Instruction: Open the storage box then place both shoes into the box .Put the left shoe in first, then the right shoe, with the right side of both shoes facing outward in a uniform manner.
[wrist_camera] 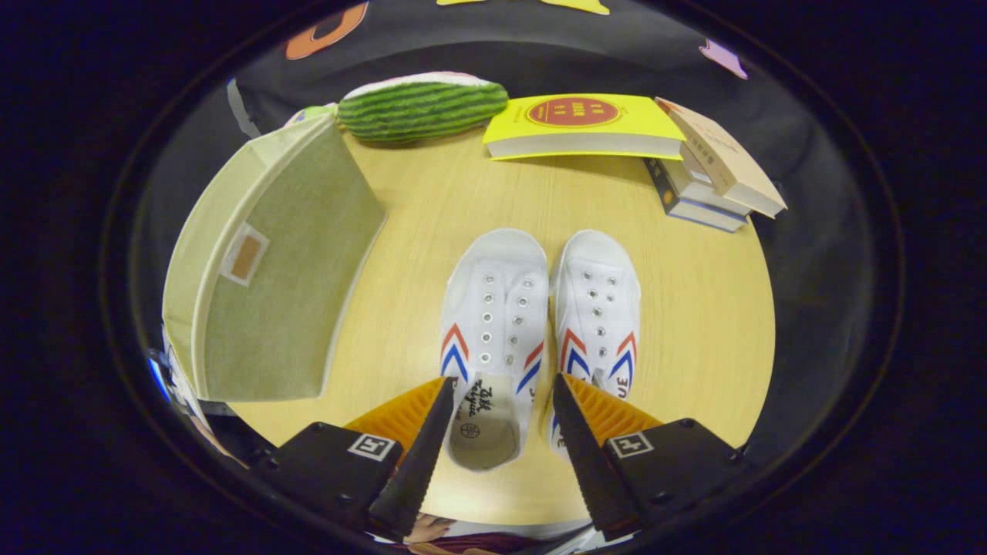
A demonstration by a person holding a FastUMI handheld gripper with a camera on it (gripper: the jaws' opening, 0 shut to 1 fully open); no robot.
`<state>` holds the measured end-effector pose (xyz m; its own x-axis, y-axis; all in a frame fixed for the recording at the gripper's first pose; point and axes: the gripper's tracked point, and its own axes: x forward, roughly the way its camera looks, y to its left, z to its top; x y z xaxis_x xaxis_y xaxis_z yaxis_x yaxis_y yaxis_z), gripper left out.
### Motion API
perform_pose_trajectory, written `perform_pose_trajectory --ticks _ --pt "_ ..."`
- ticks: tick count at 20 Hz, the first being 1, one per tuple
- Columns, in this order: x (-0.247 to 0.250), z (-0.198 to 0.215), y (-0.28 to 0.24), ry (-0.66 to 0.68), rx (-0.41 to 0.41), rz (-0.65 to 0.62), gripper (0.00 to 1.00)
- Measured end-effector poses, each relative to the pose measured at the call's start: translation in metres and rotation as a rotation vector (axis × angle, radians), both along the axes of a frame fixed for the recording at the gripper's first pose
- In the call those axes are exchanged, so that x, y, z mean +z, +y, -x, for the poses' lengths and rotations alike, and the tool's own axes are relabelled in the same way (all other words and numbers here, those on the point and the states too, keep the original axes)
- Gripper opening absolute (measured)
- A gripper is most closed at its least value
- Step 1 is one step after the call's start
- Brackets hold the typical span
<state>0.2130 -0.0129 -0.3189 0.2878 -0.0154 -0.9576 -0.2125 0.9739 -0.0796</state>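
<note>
1. The gripper (501,401) stood wide apart, holding nothing.
2. The left shoe (493,339) lay between its fingers, the right shoe (597,312) alongside.
3. The closed storage box (270,270) sat centre-left of the frame.

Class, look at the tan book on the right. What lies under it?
The tan book rests tilted on a small stack of books; their covers are mostly hidden. The gripper hangs open over the left shoe.

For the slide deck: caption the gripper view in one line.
Open gripper hovers over the white shoes, its jaws around one heel, closed storage box beside them.
</note>
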Motion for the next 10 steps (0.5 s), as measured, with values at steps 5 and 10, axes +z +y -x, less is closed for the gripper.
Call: perform_pose_trajectory --ticks 5,10 --pt "-0.026 0.003 -0.015 0.060 0.003 0.003 0.60" --pt "-0.049 0.001 -0.002 0.108 -0.014 -0.107 0.46"
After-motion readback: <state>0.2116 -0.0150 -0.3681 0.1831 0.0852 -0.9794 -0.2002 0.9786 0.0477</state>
